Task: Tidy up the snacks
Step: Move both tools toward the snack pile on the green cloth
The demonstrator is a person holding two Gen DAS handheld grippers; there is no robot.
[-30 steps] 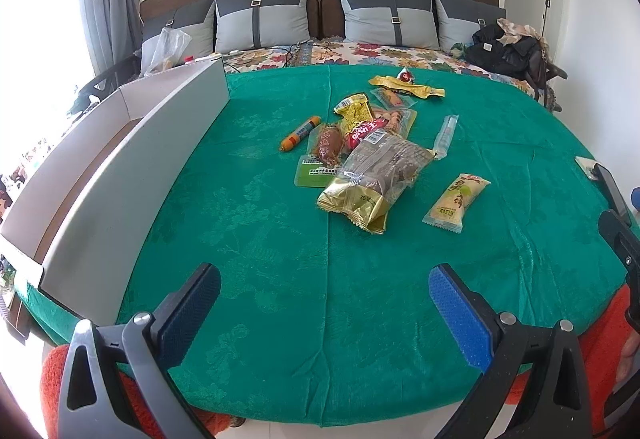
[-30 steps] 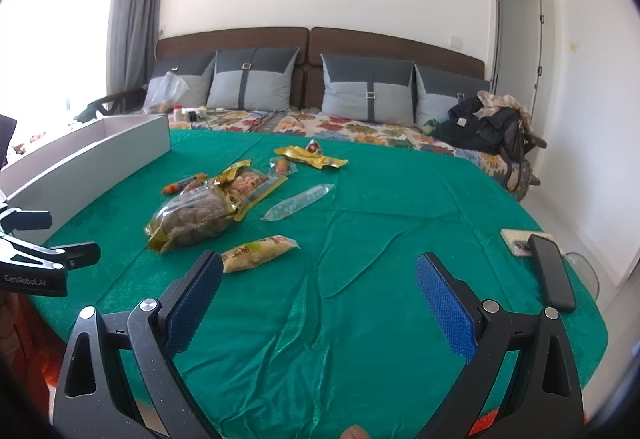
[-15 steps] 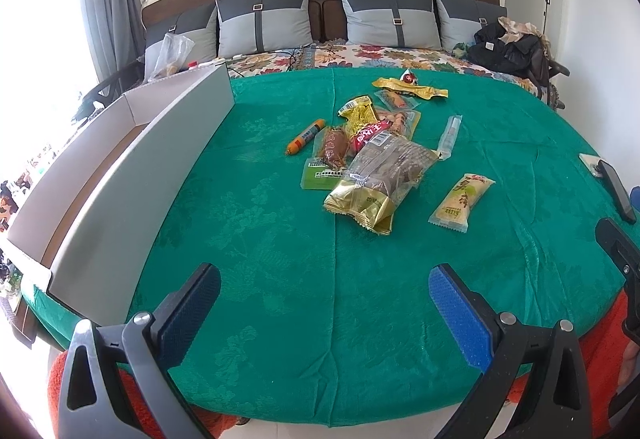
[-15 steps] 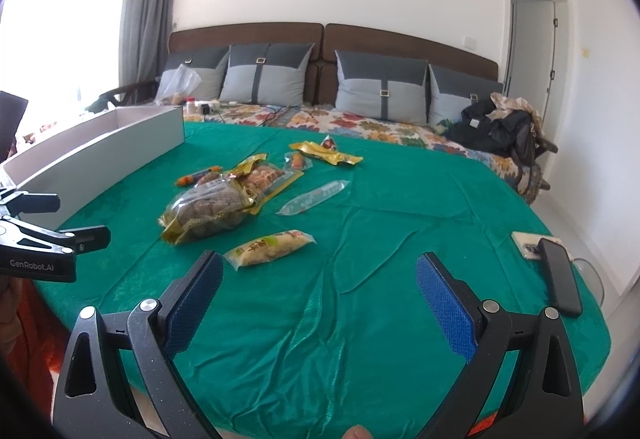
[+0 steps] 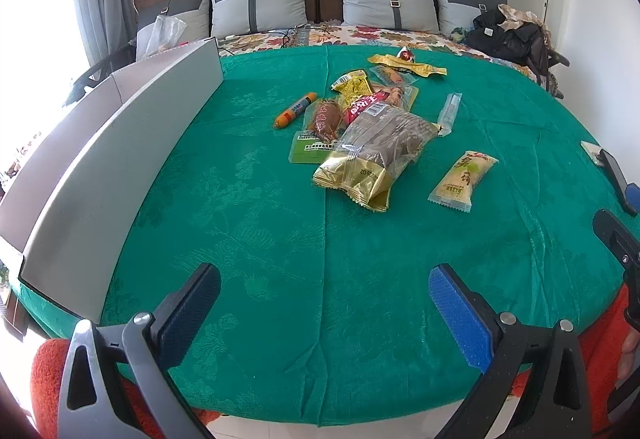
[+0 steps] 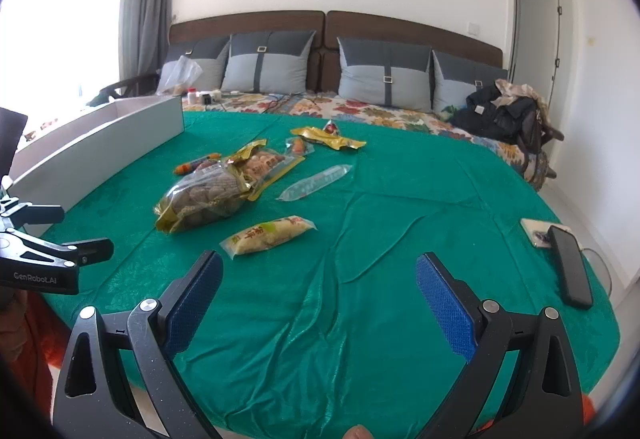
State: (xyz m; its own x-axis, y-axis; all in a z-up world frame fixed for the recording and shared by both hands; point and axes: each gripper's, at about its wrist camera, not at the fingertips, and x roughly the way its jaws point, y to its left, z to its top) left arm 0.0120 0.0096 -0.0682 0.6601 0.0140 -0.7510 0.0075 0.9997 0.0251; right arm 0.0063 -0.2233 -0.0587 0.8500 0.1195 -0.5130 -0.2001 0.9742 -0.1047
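Both the left gripper (image 5: 324, 313) and the right gripper (image 6: 319, 301) hung with blue-padded fingers spread wide apart, holding nothing, above the near edge of the green patterned tablecloth (image 5: 248, 223). The heap of snacks, topped by a large clear-and-gold bag of brown pieces (image 5: 376, 155), lay mid-table, a pale yellow-green wrapped cake (image 6: 270, 234) just beside it. A long grey cardboard box (image 5: 104, 159) stood along the left edge

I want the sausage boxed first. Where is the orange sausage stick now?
The orange sausage stick lies on the green tablecloth, at the pile's left edge in the left wrist view, between the white cardboard box and the red-brown snack packet.
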